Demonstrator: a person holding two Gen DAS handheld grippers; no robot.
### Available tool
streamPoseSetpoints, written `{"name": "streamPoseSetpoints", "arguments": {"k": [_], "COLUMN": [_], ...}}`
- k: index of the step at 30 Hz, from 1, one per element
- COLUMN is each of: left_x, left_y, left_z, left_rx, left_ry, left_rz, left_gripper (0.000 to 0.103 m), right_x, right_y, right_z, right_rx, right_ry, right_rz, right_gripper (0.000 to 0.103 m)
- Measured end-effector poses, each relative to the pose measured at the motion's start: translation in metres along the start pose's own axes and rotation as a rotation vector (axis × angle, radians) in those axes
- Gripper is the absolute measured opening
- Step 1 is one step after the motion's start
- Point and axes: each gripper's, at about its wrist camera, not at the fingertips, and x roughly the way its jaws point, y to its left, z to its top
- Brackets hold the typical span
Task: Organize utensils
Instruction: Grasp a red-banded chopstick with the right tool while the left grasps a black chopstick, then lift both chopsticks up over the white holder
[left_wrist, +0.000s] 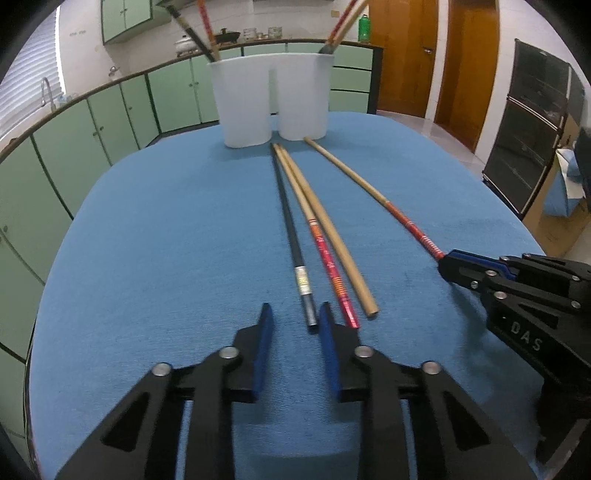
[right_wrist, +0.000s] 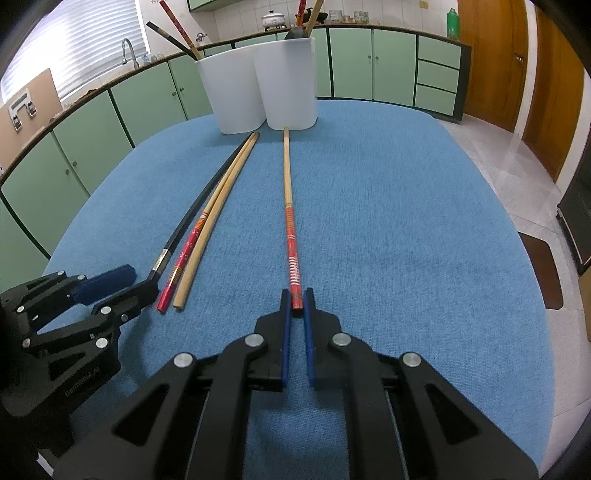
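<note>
Right tongs (right_wrist: 297, 297) sit low at the bottom centre of their own view, blue pads nearly together around the red butt end of the lone red-banded chopstick (right_wrist: 289, 221), which looks pinched but lies flat on the blue desk (right_wrist: 406, 221). That stick runs straight up the frame to the foot of the right white cup (right_wrist: 290, 85).

Over in the left view, the left tongs (left_wrist: 295, 314) are spread, pads either side of the grey butt of the black chopstick (left_wrist: 286, 210), nothing gripped yet. Just right of it, touching or nearly so, lie a second red-banded chopstick (left_wrist: 325, 254) and a plain wooden chopstick (left_wrist: 332, 236), all three fanning from the gap between the left white cup (left_wrist: 242, 99) and its neighbour. Both cups stand side by side at the top centre, each already holding a few sticks.

Judging by this, the sorting is partway through and the pick-up step is on: the right side seems ready to lift, then tip its stick upright into a cup. The left needs to ease forward and close on the black one alone, without dragging the two beside it.
</note>
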Motion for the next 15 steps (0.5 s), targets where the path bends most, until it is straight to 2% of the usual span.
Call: {"name": "streamPoseSetpoints", "arguments": {"k": [3, 15], "left_x": [0.000, -0.007], "left_y": [-0.003, 0.002], "left_z": [0.000, -0.001], "left_rx": [0.008, -0.025], "left_ry": [-0.002, -0.022], "left_rz": [-0.016, -0.030], "left_gripper": [0.008, 0.007], "right_x": [0.001, -0.009], "right_y": [0.000, 0.002], "right_z": [0.000, -0.001], "right_rx": [0.000, -0.004], "right_ry": [-0.001, -0.031], "right_rz": [0.001, 0.019], "right_gripper": [0.006, 0.005]}}
